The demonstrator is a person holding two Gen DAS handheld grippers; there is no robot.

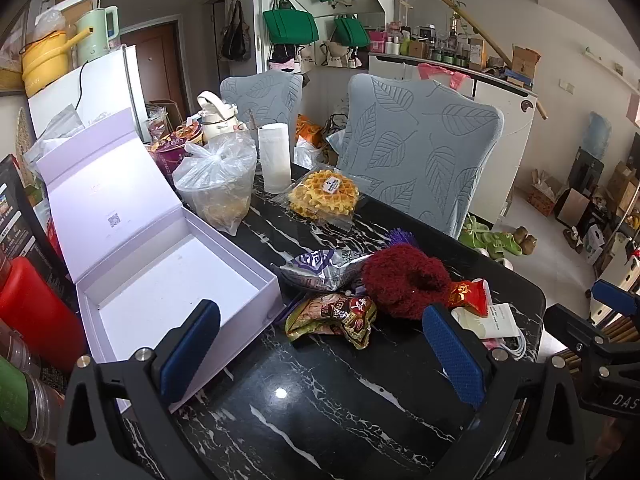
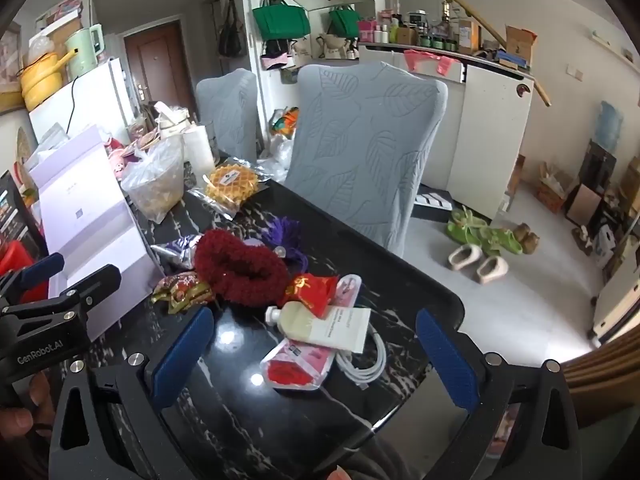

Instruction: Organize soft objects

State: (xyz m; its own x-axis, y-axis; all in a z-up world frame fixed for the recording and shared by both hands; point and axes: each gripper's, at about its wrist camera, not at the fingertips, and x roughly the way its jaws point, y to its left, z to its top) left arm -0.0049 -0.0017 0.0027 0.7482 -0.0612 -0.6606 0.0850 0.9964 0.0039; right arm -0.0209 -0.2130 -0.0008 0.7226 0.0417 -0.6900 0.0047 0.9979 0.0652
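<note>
Both grippers have their jaws spread wide and hold nothing. Left gripper (image 1: pixel 320 344) hovers low over the black marble table (image 1: pixel 320 408), just in front of the open lavender box (image 1: pixel 176 280). Right gripper (image 2: pixel 316 356) hovers over the same table, on the side of the clutter away from the box.

Nothing lies inside the box, so the sorting looks not yet begun; every soft item appears left to move.

Main soft item: a dark red fuzzy scrunchie (image 1: pixel 404 280), lying flat a short way from the box's open side. Its long axis runs roughly away from the box toward the table's far corner, with the hollow facing up. Between it and the box sit a silver-purple snack packet (image 1: pixel 320 268) and a brown-gold snack packet (image 1: pixel 336 316), the latter touching the scrunchie. A purple tassel (image 2: pixel 286 236) lies just behind the scrunchie. Beyond it from the box: a red pouch (image 2: pixel 312 288), a cream tube (image 2: pixel 328 324), a pink packet (image 2: pixel 298 364) and a white cable (image 2: pixel 368 360).
</note>
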